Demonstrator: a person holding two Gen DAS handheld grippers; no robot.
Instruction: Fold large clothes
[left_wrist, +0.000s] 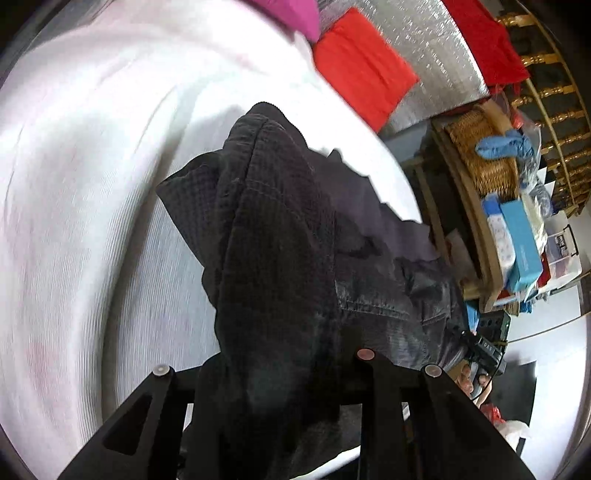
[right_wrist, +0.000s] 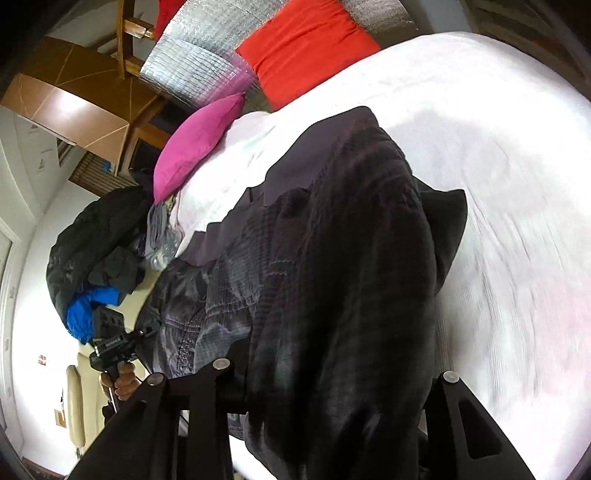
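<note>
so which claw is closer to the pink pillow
Left. In the right wrist view the pink pillow lies toward the side where the left claw is; the right claw grips the dark jacket further away.

The dark, grid-textured jacket (left_wrist: 273, 236) is draping over the left gripper (left_wrist: 280, 373), hiding its fingertips, so how its jaws are standing cannot be told. The same garment (right_wrist: 332, 277) is covering the right gripper (right_wrist: 332, 384) likewise. The white ribbed bedsheet (left_wrist: 74, 221) is smearing into motion blur in both views (right_wrist: 517, 258). The pink pillow (left_wrist: 291, 14) is running off the top edge, and print on the light blue box (left_wrist: 522, 243) is too small to read.
</note>
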